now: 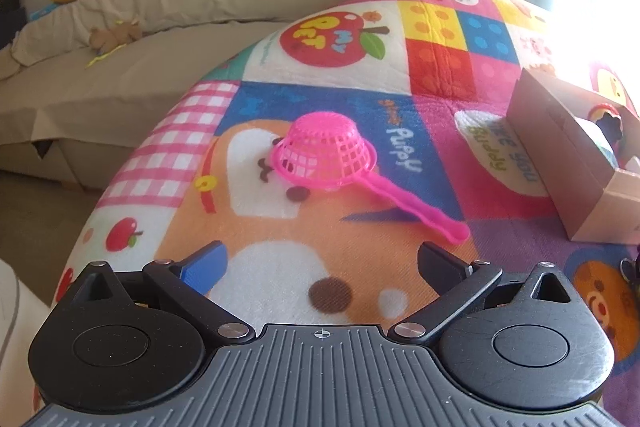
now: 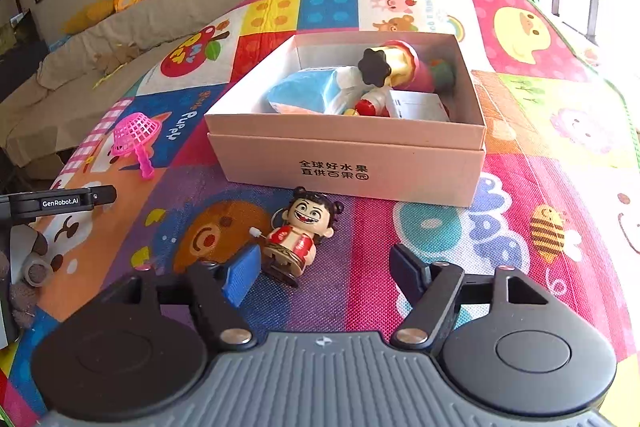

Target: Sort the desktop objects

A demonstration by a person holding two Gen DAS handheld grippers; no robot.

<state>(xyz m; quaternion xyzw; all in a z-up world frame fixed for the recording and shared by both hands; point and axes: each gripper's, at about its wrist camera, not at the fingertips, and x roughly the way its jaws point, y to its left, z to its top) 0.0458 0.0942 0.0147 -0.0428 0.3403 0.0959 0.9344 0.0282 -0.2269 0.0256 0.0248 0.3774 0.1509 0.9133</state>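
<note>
While both hand-held grippers [image 1: 320, 263] [image 2: 320, 271] gape empty, cartoon play mat [image 2: 400, 235], beige sofa [image 1: 160, 27] behind.

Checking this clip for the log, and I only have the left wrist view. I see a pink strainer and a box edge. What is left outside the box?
Observer: Besides the pink strainer, a small doll figure lies in front of the cardboard box, just ahead of the right gripper.
Operator: Is that gripper holding it?
Observer: No, its fingers are open, the doll near the blue pad.
Operator: Is the box filled?
Observer: Partly: a blue packet and several toys lie inside.
</note>
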